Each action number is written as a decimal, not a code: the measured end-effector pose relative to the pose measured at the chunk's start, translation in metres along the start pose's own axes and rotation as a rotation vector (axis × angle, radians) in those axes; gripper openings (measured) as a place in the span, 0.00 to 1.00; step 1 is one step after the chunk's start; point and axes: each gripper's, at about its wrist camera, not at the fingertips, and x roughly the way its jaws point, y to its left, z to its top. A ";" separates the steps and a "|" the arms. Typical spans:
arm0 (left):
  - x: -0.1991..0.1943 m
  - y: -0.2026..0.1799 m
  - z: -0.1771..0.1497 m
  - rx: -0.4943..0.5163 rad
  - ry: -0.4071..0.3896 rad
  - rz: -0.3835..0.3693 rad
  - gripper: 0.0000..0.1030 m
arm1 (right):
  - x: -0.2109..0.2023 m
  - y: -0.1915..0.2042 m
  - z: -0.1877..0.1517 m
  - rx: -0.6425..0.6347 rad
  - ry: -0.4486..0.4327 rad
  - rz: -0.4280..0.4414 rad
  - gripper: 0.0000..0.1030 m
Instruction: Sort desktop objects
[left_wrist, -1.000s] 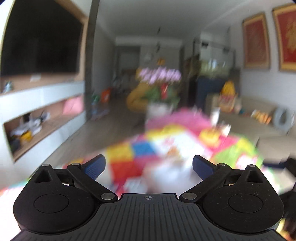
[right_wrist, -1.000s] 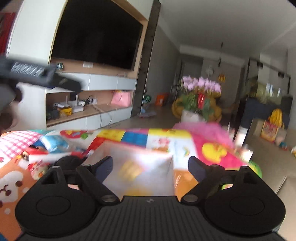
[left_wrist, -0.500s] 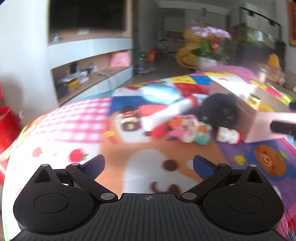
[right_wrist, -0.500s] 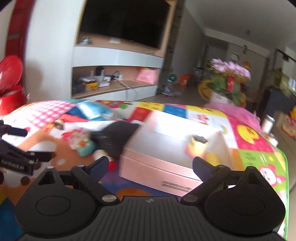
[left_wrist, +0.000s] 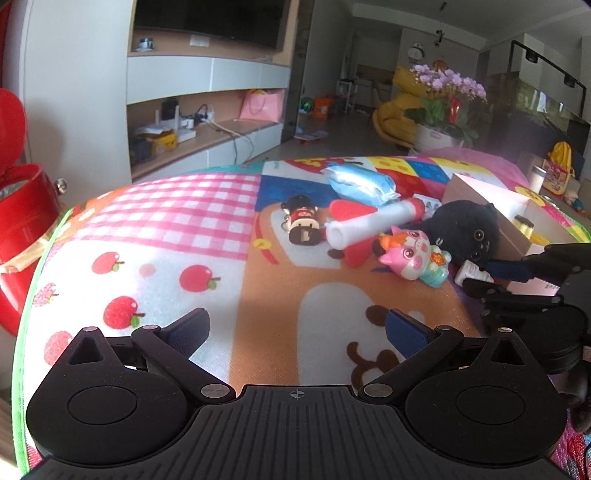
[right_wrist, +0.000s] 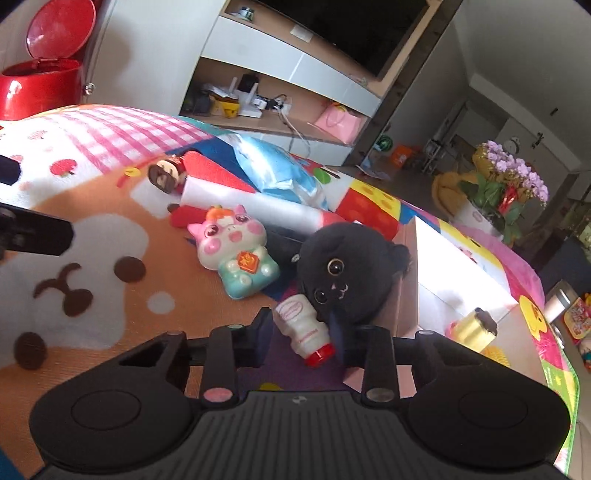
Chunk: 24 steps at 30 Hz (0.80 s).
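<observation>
Here the right hand-held gripper (right_wrist: 301, 334) is closing its jaws around the small white bottle (right_wrist: 303, 328) lying at six o'clock of the black plush cat (right_wrist: 347, 266), apparently pinching it already, so next comes lifting it into the pink box (right_wrist: 436, 284), while the left hand-held gripper (left_wrist: 295, 326) hangs wide open, empty.

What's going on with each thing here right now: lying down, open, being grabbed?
Small white bottle: on its side, between the closing jaws of the right gripper.
Left gripper: open, empty.
Black plush cat: leaning against the box.
Pink box: open.
Pink cat figurine: lying down.
Red bin: lid up.
</observation>
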 end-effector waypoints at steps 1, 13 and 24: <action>0.001 -0.002 0.000 0.002 0.003 -0.006 1.00 | -0.004 -0.002 -0.001 0.008 -0.002 0.010 0.24; 0.024 -0.057 0.013 0.142 -0.011 -0.121 1.00 | -0.069 -0.063 -0.056 0.126 0.017 -0.003 0.18; 0.087 -0.107 0.036 0.192 0.015 -0.085 1.00 | -0.077 -0.132 -0.110 0.477 0.071 -0.070 0.48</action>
